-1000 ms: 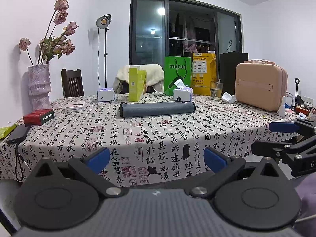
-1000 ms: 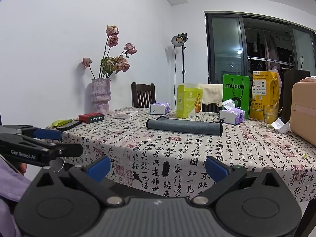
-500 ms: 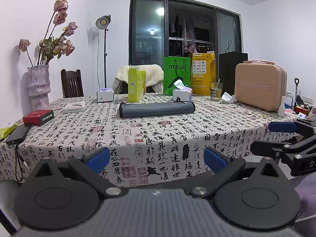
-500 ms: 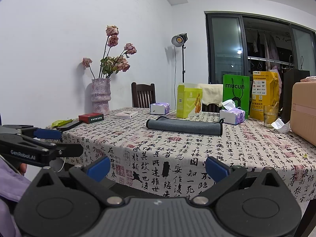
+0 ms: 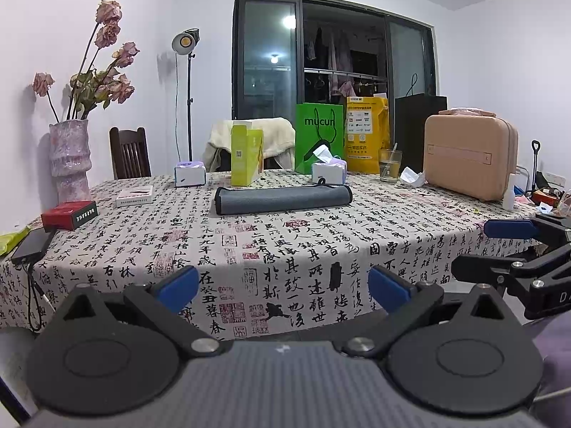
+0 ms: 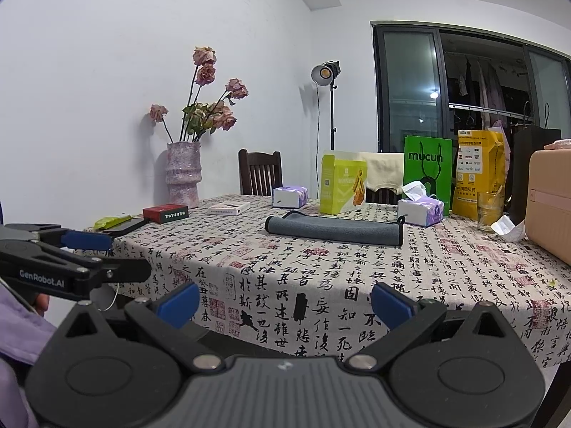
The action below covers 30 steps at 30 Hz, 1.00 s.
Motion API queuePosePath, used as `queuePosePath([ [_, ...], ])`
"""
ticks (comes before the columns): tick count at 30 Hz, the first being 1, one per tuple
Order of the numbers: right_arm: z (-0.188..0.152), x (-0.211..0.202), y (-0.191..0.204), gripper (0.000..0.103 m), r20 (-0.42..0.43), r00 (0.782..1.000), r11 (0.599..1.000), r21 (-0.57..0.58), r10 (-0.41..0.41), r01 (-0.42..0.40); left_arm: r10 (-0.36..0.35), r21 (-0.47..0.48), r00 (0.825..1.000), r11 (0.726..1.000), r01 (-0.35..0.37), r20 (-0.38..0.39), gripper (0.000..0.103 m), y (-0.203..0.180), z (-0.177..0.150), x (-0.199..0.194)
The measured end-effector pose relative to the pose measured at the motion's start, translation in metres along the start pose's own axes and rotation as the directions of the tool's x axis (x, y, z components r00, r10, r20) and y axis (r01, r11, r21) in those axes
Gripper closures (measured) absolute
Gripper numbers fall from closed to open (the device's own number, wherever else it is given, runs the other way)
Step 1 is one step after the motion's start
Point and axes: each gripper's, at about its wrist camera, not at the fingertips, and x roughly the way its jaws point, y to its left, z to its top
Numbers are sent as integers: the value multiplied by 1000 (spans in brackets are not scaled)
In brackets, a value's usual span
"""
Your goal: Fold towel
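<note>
On the left wrist view: left gripper (image 5: pixel 282 285) is held level at the near table edge, short of the tabletop, jaws spread wide, nothing between them. Grey towel (image 5: pixel 283 199) lies mid-table on the printed tablecloth (image 5: pixel 321 246), already a long narrow band, well apart from both grippers. Green box (image 5: pixel 246 155) and tissue pack (image 5: pixel 328 171) sit just behind it; pink case (image 5: pixel 471 158) is off to the right. Right gripper's side profile shows at the frame's right edge, also short of the table.

Right wrist view: right gripper (image 6: pixel 283 303) is at about the same height, angled toward the table's left half, jaws wide apart and empty. Towel (image 6: pixel 335 230) reads here as a flat strip with a small hanging loop at its right end. Left gripper (image 6: pixel 85 249) is seen side-on at the frame's left; how it stands can't be told from this angle.

Judgement: the step is the reach-in, not yet begun. Best to send each gripper to its own end of the strip, come in low, pinch all layers at a corner, then bring one end over the other. Approach from the near side; the box and tissues crowd the far edge. Grab thick so the layers don't slide.
</note>
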Motion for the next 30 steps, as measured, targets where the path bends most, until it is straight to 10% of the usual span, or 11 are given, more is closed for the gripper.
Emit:
queuePosePath([
  [30, 7, -3, -2, 0, 21, 1000, 1000, -9, -8, 8, 7, 9, 1000, 1000, -7, 27, 0, 4, 7, -6],
])
